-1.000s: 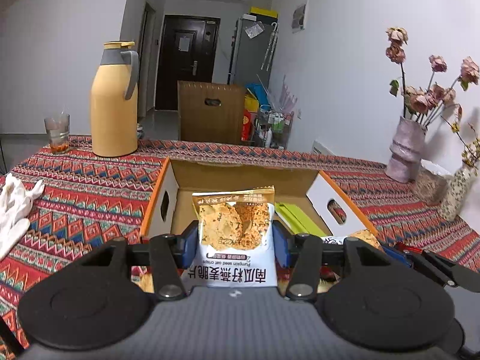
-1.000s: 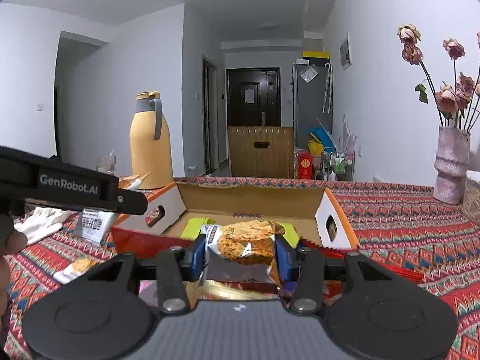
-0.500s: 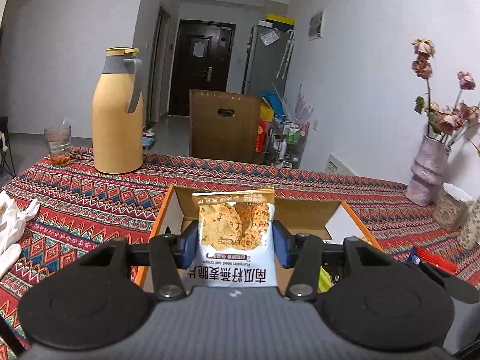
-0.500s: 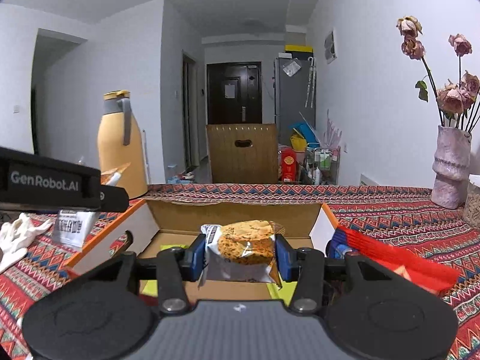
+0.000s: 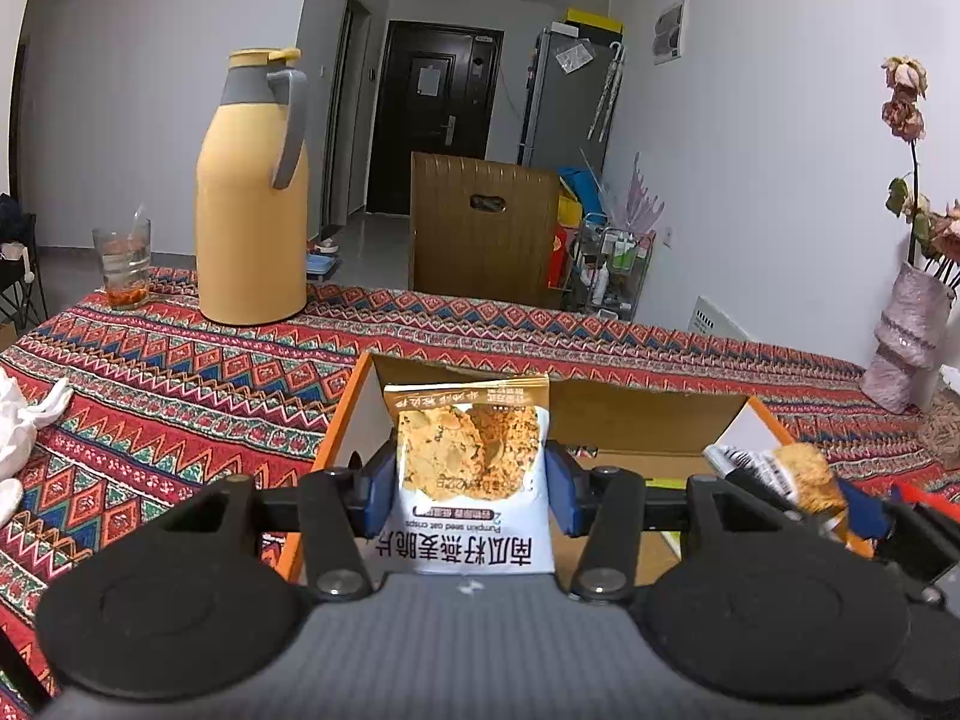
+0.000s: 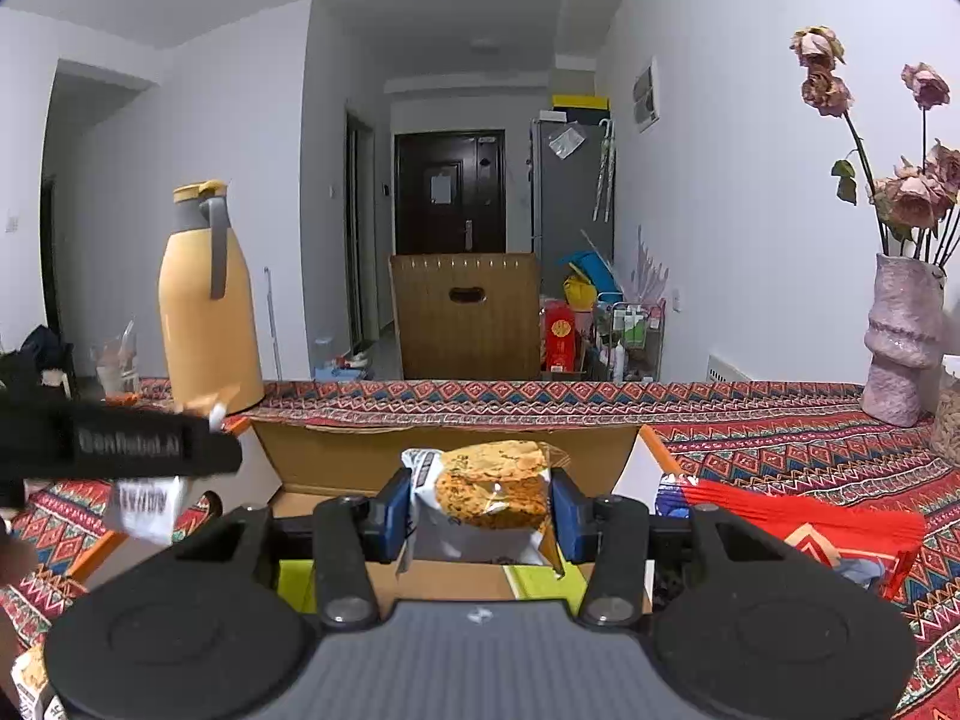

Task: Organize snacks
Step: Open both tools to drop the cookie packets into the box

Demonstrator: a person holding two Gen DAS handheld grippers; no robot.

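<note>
At the lower centre of the left wrist view, the left gripper (image 5: 472, 480) has its jaws drawn in to a packet's width, the blue pads pressing both side edges of a flat white pumpkin-seed oat crisp packet (image 5: 471, 468). The packet stands upright with its print upside down and its sealed end pointing toward the open cardboard box with orange edges (image 5: 648, 414) just beyond it. It is probably gripped by the edges so that the crisps inside take no pressure and the packet can slide into the box end first.

In the right wrist view, the right gripper (image 6: 481, 507) is narrowed in the same way, its jaws clamped on the sides of a clear-wrapped packet of stacked oat crisps (image 6: 489, 483). This packet hangs over the near part of the box (image 6: 444, 450), where yellow-green packets (image 6: 537, 579) already lie on the floor. Both snacks are therefore in the air at the box mouth and neither is set down yet.

A red foil snack bag (image 6: 804, 531) rests against the box's right wall at the right of the frame. The left tool appears as a black bar at the left edge. The patterned red woven tablecloth (image 5: 180, 372) covers the table. On it, in the upper left, stand a tall yellow thermos jug with a grey handle (image 5: 252, 192) and a drinking glass (image 5: 123, 264), well apart from the box. A pale pink vase of dried roses (image 6: 903, 336) stands at the far right.
</note>
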